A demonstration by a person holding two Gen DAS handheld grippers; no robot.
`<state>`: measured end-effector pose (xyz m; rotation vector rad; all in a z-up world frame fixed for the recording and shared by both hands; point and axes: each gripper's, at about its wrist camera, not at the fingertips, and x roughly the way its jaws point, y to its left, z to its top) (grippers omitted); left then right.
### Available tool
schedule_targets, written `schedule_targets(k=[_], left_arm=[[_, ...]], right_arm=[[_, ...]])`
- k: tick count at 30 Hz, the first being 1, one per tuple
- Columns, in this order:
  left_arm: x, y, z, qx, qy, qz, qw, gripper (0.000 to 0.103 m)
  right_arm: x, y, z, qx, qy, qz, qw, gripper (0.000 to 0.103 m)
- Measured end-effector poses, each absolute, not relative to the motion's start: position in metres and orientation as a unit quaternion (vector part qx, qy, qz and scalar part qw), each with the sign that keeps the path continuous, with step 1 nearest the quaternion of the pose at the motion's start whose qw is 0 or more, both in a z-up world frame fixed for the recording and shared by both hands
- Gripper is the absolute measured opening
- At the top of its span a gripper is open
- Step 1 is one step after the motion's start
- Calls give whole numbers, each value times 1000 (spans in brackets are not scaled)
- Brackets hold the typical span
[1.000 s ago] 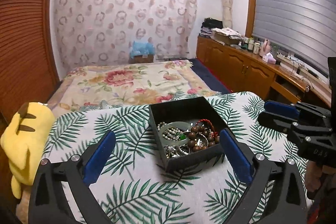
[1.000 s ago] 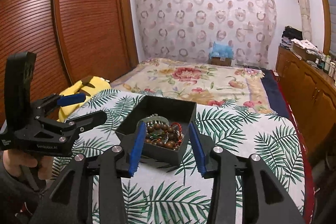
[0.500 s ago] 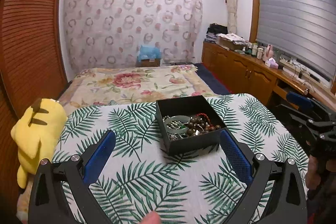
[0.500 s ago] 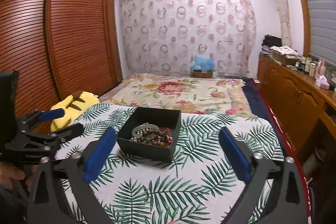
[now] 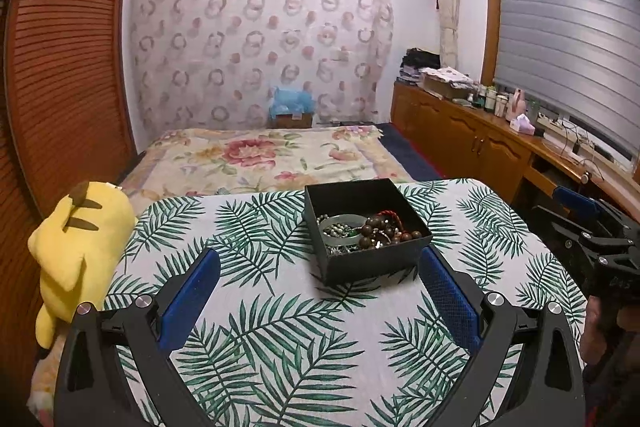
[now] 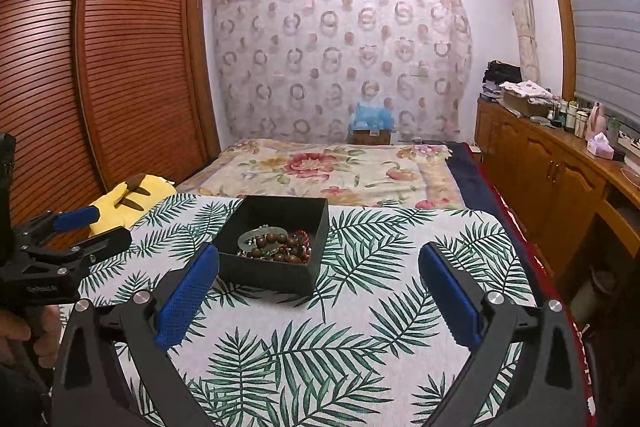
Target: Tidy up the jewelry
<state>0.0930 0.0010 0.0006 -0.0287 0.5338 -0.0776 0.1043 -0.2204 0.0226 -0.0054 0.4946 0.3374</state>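
A black open box (image 5: 376, 259) sits on the palm-leaf tablecloth (image 5: 280, 339). It holds a pale green bangle (image 5: 340, 225), brown wooden beads (image 5: 380, 231) and a red cord. The box also shows in the right wrist view (image 6: 268, 273), with the beads (image 6: 276, 247) inside. My left gripper (image 5: 318, 301) is open and empty, held back from the box. My right gripper (image 6: 318, 301) is open and empty, held back to the box's right. Each gripper shows at the edge of the other's view: the right gripper (image 5: 580, 223), the left gripper (image 6: 76, 227).
A yellow plush toy (image 5: 76, 251) lies at the table's left edge. A bed with a floral blanket (image 5: 264, 155) is behind the table. A wooden cabinet (image 5: 480, 143) with clutter runs along the right wall. A slatted wardrobe (image 6: 120, 87) stands on the left.
Both grippers pulled back and up from the box. The right gripper opened from a narrow gap to wide. The box and its jewelry stayed put.
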Motion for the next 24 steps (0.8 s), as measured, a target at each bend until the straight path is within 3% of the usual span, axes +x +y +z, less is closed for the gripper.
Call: schedule_targets(k=[24], left_arm=[[92, 2, 3, -16, 264, -37, 964, 95]], right_arm=[[103, -219, 22, -1, 239, 165, 957, 101]])
